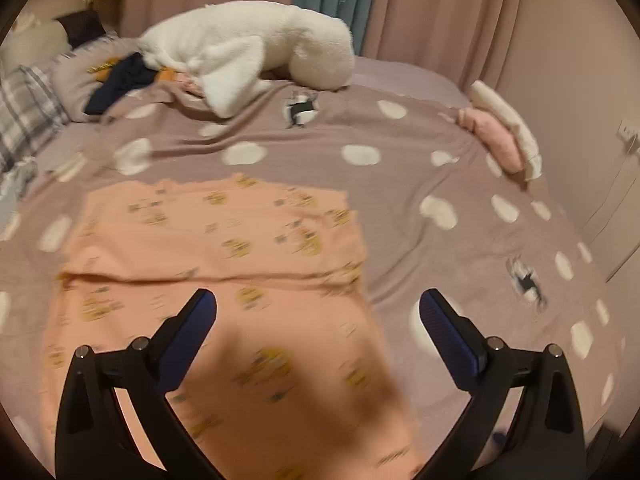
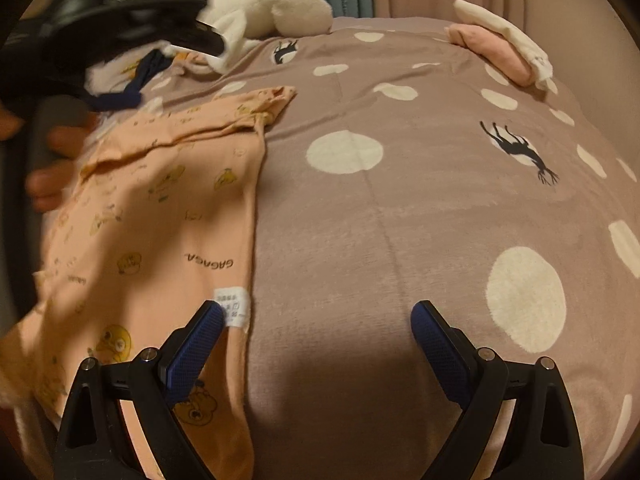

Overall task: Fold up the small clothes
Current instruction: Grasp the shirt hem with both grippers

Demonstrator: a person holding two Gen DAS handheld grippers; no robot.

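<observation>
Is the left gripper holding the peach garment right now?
No. The left gripper stands wide open above the peach garment, which lies flat on the spotted bedspread with nothing between the pads.

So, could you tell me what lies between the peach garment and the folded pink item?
Only bare dotted bedspread. The right wrist view shows it between the peach garment and the folded pink item.

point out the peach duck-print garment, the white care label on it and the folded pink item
peach duck-print garment (image 1: 224,240), left wrist view, its flat middle panel
white care label (image 2: 234,306), right wrist view, centre of the tag
folded pink item (image 1: 494,138), left wrist view, its top face
</observation>
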